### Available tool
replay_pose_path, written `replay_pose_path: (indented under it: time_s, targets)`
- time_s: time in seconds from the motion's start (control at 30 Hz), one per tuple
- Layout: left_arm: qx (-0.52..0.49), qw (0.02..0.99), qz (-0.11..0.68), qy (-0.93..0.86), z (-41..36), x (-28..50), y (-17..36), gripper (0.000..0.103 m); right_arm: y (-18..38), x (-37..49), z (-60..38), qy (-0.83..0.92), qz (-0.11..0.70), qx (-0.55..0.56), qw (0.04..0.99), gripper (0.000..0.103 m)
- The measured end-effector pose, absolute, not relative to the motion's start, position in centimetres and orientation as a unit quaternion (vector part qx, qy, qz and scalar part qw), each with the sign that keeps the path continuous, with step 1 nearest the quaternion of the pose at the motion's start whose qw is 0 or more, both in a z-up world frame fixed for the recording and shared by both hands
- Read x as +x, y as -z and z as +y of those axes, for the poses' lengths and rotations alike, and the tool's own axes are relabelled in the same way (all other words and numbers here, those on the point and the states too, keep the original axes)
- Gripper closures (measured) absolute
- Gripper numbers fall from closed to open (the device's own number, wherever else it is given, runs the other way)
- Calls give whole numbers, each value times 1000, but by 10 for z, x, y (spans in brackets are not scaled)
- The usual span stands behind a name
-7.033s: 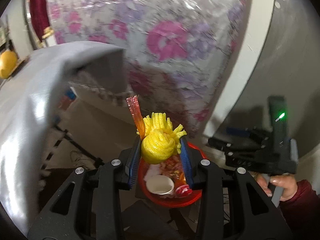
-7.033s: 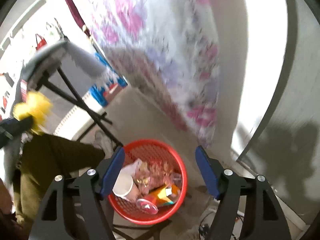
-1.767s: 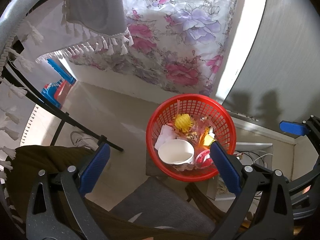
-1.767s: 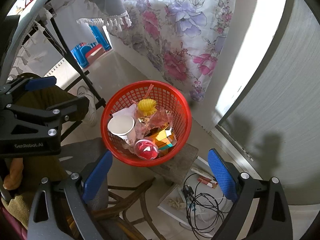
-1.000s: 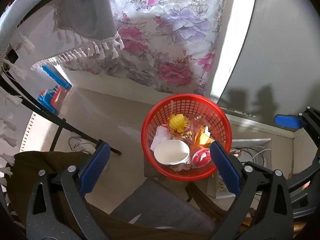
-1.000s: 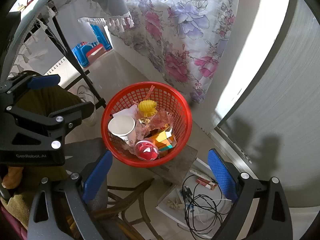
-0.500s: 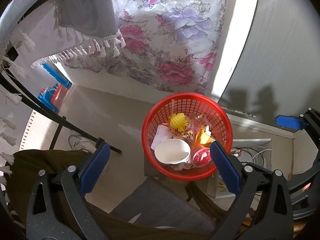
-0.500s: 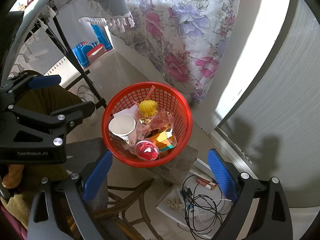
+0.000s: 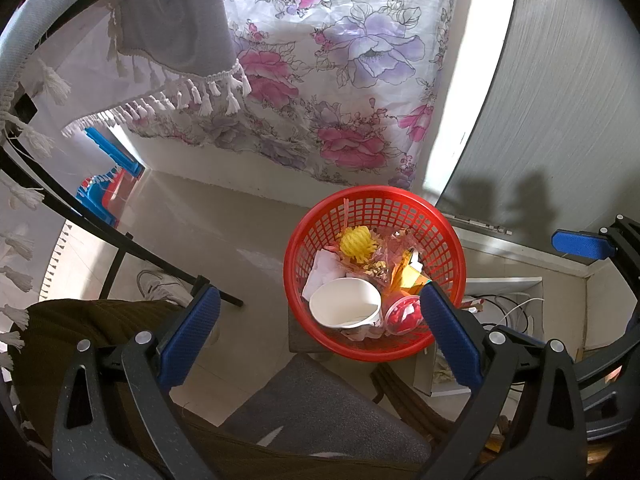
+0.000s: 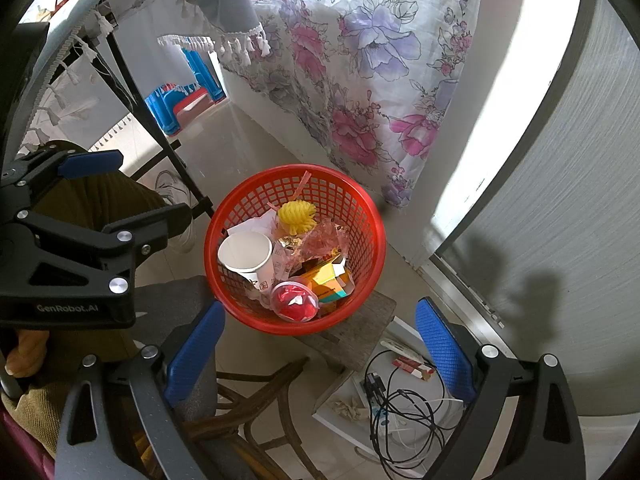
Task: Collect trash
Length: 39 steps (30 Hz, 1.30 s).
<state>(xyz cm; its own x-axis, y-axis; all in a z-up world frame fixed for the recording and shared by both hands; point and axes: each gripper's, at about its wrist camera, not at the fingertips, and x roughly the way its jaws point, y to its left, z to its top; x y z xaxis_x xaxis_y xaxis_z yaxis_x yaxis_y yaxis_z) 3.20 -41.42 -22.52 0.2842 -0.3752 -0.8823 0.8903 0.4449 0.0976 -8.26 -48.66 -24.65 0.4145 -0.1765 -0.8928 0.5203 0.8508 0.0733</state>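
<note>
A red mesh basket (image 9: 362,202) (image 10: 356,196) stands on a small grey stool (image 10: 362,322) by the floral curtain. Inside lie a yellow pom-pom (image 9: 355,241) (image 10: 297,213), a white paper cup (image 9: 345,307) (image 10: 245,253), a red-filled clear ball (image 9: 403,313) (image 10: 295,301), a yellow-orange carton (image 10: 326,276) and crumpled wrappers. My left gripper (image 9: 318,330) hangs open above and in front of the basket, empty. My right gripper (image 10: 318,338) is open too, holding nothing, also above the basket. The left gripper's body (image 10: 68,240) shows at the left of the right wrist view.
A grey seat cushion (image 9: 324,420) and wooden chair frame (image 10: 256,396) lie below the grippers. Black cables (image 10: 400,404) and a white tray (image 10: 340,420) sit on the floor right of the stool. A fringed cloth (image 9: 176,52) hangs over black table legs (image 9: 132,246). A person's olive trouser leg (image 9: 80,328) is at left.
Over seven seconds the left gripper let go of the yellow pom-pom, which now lies in the basket, and both grippers pulled back. In the last second nothing has visibly moved.
</note>
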Motion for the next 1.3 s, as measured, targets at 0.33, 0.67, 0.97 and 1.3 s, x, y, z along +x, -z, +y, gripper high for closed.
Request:
replay_pose_path:
  time_s: [0.33, 0.67, 0.97, 1.3]
  targets:
    - [308, 740, 419, 427, -414, 32, 225, 7, 247, -83, -486, 212, 498, 173, 823, 9]
    - [308, 740, 419, 427, -414, 32, 225, 7, 247, -83, -486, 212, 498, 173, 823, 9]
    - [308, 740, 419, 428, -415, 32, 225, 7, 247, -83, -486, 212, 498, 173, 823, 9]
    - [307, 743, 420, 421, -414, 33, 225, 7, 247, -83, -486, 211, 498, 175, 823, 9]
